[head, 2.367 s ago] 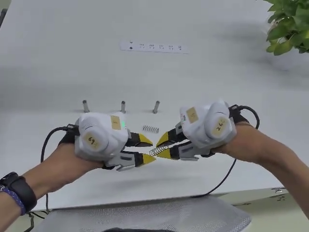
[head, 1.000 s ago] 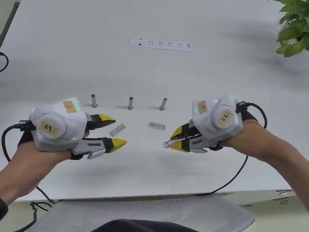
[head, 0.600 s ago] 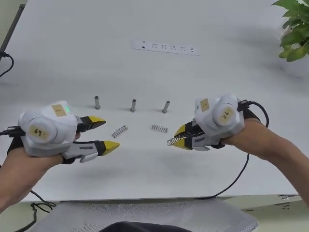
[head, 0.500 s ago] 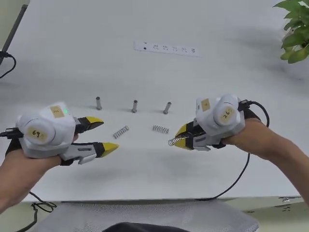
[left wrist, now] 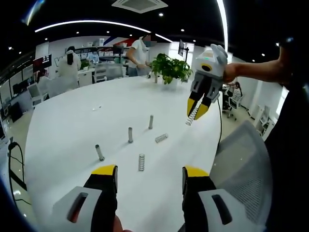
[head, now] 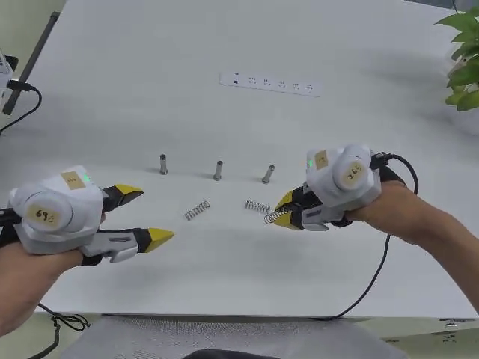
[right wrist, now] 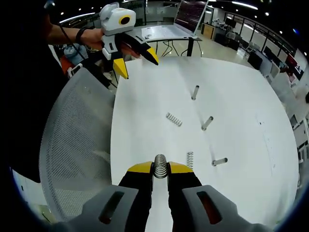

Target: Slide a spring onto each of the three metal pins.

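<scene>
Pinching a spring (right wrist: 160, 163), right gripper (head: 284, 212) clamped narrow, left gripper (left wrist: 149, 170) wide, empty

We count three metal pins (head: 163, 164) (head: 218, 170) (head: 269, 174), three springs, two loose springs (head: 197, 210) (head: 257, 206) at six o'clock of the pins, a third spring (head: 274, 218) in the right gripper (head: 284, 212), two grippers counting the left gripper (head: 153, 215), one power strip (head: 271, 82) at twelve o'clock, one plant (head: 465, 63) at two o'clock.

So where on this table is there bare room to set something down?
Bare: the wide stretch between the power strip and the three pins, and the near table edge between the left gripper and right gripper. Crowded: just in front of the pins, where two loose springs lie.
</scene>
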